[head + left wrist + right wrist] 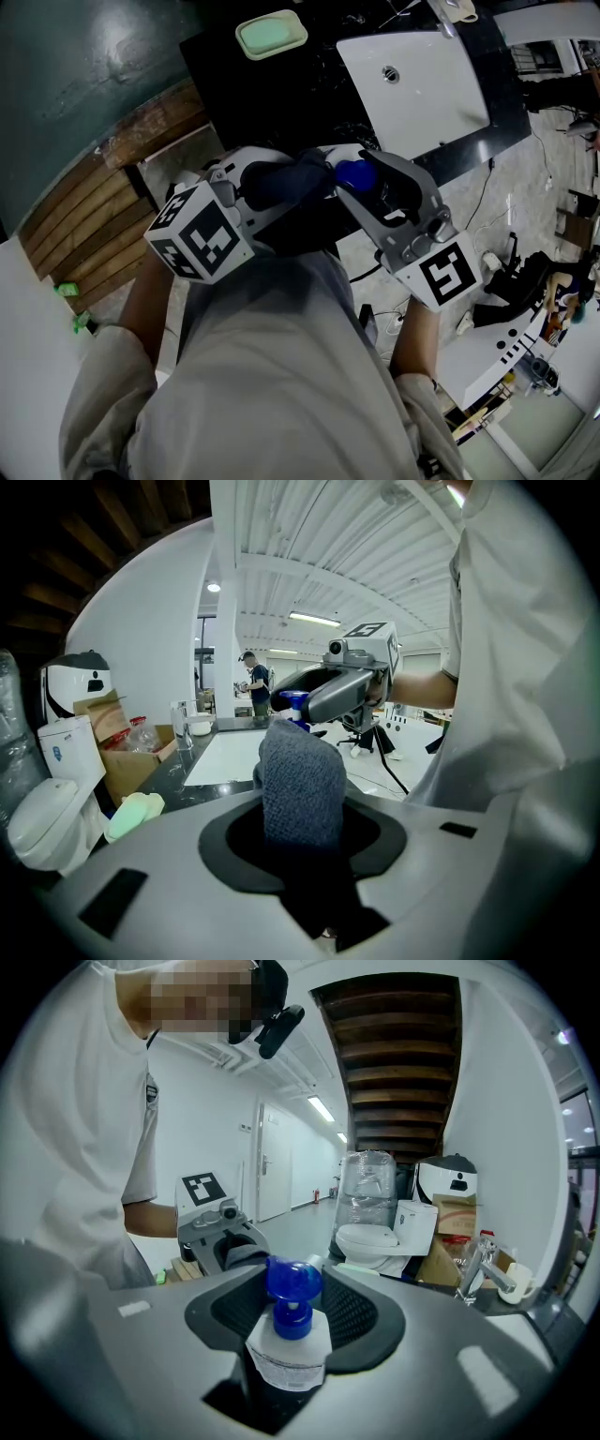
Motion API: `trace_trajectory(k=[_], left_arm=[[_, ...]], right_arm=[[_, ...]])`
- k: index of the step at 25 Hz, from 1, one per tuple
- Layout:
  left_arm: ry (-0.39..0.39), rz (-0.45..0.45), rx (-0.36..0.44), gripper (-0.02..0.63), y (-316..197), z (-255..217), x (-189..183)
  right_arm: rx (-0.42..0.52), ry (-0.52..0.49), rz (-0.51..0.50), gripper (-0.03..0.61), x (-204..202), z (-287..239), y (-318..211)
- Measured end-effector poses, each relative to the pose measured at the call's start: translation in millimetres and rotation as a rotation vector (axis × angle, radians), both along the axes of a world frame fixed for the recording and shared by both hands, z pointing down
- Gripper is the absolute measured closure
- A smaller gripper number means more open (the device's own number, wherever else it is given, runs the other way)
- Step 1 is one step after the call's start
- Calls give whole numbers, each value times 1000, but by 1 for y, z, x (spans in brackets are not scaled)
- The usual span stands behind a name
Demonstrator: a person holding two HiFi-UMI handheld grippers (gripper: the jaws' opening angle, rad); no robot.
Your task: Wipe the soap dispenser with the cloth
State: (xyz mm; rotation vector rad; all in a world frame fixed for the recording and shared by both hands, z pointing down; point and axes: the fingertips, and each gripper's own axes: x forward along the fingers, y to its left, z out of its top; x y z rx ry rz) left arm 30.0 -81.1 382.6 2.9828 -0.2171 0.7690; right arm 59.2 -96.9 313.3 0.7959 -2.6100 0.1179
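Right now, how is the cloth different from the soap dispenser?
The cloth is dark grey, fuzzy and folded over; the soap dispenser is a pale labelled bottle with a bright blue pump top. The cloth is pinched in the left gripper, the soap dispenser in the right gripper. What they share: each is clamped between jaws, and they are held close together in front of the person.

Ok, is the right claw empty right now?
No, the right gripper view shows the right claw closed around a blue-capped soap bottle.
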Motion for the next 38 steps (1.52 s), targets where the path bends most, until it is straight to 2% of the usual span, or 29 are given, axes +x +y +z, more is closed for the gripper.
trace_trajectory(k=[13,22,31,38], left_arm=[[-21,8,83,489,-17,-11,11],[-9,-22,70,489,-35,-9,17],[-84,13,111,489,-41,5,22],[-123,31,99,489,-43,19,26]], right_arm=[[-3,-5,3,405,0,1,0],[-5,-23,8,405,0,0,-1],[-12,-29,11,405,0,1,0],[-15,-40,13,405,1,1,0]])
